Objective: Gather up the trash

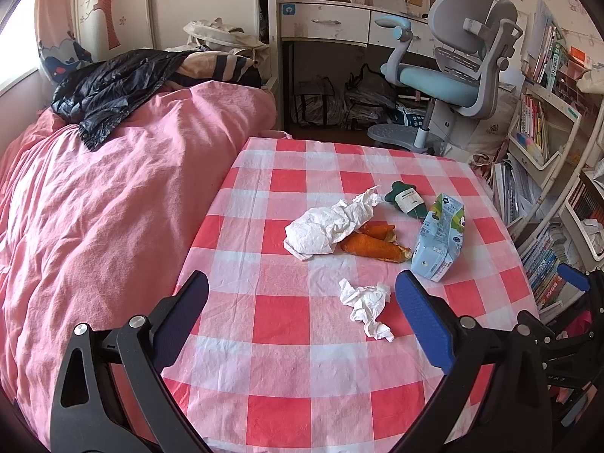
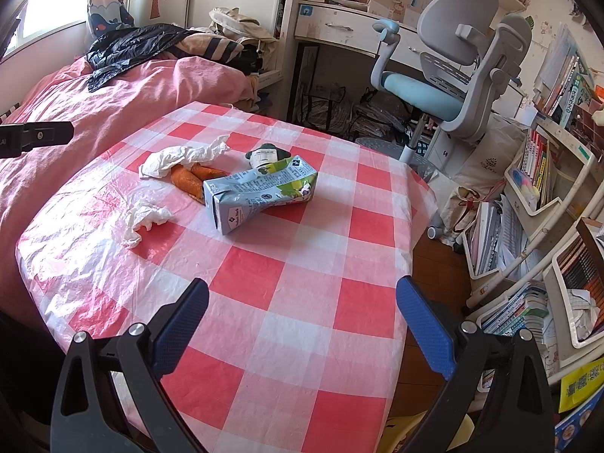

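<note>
The trash lies in a loose cluster toward the far half of the tabletop (image 2: 302, 317), on a red-and-white checked cloth: a small crumpled tissue (image 1: 365, 305), a larger wad of tissue (image 1: 327, 226) resting on orange peel (image 1: 373, 246), a crushed blue carton (image 2: 260, 192) and a dark green wrapper (image 1: 406, 200) just behind it. Both the left tongs (image 1: 302, 317) and the right tongs (image 2: 302, 317) are spread wide and hold nothing.

The risks, as I judge them: the small tissue is light and limp, so closing on it may drag it or bunch the thin cloth up with it. The large wad overlaps the peel, so lifting one could tip or scatter the other. The carton is dented and lies on its side; a pinch across its slick faces may slip.

The carton's end face seems to read "Member's Mark", though the print is too small to be sure. The wrapper's white label is illegible.
</note>
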Available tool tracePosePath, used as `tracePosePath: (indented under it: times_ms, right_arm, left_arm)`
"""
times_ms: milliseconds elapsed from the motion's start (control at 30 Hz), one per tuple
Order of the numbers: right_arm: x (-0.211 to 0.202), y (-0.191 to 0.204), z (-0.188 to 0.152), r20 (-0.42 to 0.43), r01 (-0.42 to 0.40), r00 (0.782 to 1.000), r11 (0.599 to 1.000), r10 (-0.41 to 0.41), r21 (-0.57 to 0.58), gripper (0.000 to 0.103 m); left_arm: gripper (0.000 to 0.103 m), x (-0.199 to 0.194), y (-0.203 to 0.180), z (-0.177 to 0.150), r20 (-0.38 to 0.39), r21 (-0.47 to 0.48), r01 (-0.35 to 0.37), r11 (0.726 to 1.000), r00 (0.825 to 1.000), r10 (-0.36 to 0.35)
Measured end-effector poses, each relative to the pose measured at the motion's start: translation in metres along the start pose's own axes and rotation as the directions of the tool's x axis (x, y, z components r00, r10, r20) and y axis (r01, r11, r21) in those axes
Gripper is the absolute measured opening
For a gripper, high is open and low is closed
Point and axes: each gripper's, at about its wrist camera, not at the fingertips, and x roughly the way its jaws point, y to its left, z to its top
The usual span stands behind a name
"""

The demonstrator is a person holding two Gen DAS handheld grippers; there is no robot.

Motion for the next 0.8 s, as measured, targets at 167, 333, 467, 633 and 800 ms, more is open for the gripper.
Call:
tracePosePath:
  times_ms: [167, 333, 467, 633, 800]
  right_arm:
    - [-0.0001, 0.0, 0.0, 0.0, 0.0, 1.0, 1.0, 0.0, 0.0, 0.095]
    - [-0.0001, 0.0003, 0.0001, -0.001, 0.0, 1.0, 1.0, 0.0, -0.001, 0.095]
    - [-0.0002, 0.0005, 0.0, 0.0, 0.0, 1.0, 1.0, 0.0, -0.001, 0.095]
    - [-0.0002, 0.0006, 0.0, 0.001, -0.001, 1.0, 1.0, 0.001, 0.0, 0.095]
    - [-0.0001, 0.0007, 0.0, 0.0, -0.001, 1.0, 1.0, 0.001, 0.0, 0.095]
  left_arm:
    - [0.096, -0.0016, -0.0006, -0.0023, 0.017, 0.002, -0.006, 1.0, 1.0, 0.006]
    - [0.096, -0.004, -0.0008, -0.0015, 0.029, 0.0, 0.004, 1.0, 1.0, -0.004]
    - [0.096, -0.0076, -0.0024, -0.0011, 0.037, 0.006, 0.016, 1.0, 0.999, -0.016]
    - [0.096, -0.0079, -0.0022, 0.0004, 0.032, 0.002, 0.024, 1.0, 0.999, -0.024]
    - [0.096, -0.0077, -0.0019, 0.0002, 0.03, 0.003, 0.025, 1.0, 0.999, -0.025]
